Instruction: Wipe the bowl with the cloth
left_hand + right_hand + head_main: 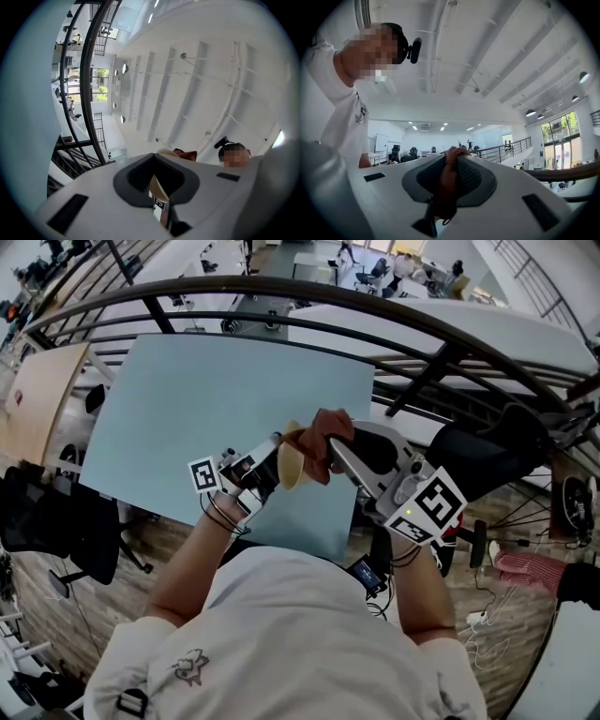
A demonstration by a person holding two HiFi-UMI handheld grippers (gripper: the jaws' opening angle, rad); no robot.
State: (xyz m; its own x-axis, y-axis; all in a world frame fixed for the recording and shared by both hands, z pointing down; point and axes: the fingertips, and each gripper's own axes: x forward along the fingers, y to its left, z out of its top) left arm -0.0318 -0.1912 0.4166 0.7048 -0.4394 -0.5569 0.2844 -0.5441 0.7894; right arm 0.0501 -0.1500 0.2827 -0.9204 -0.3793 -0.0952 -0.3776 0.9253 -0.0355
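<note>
A cream bowl (289, 465) is held on edge above the near side of the pale blue table (225, 418). My left gripper (272, 457) is shut on its rim; in the left gripper view the rim (159, 190) runs between the closed jaws. A reddish-brown cloth (323, 442) is bunched against the bowl's right side. My right gripper (330, 448) is shut on that cloth, which shows pinched between the jaws in the right gripper view (447, 180). Both grippers are raised and point upward, meeting at the bowl.
A dark curved railing (309, 296) runs behind the table. An office chair (56, 521) stands at the left and another dark chair (497, 451) at the right. Cables lie on the wooden floor (511, 596) to the right.
</note>
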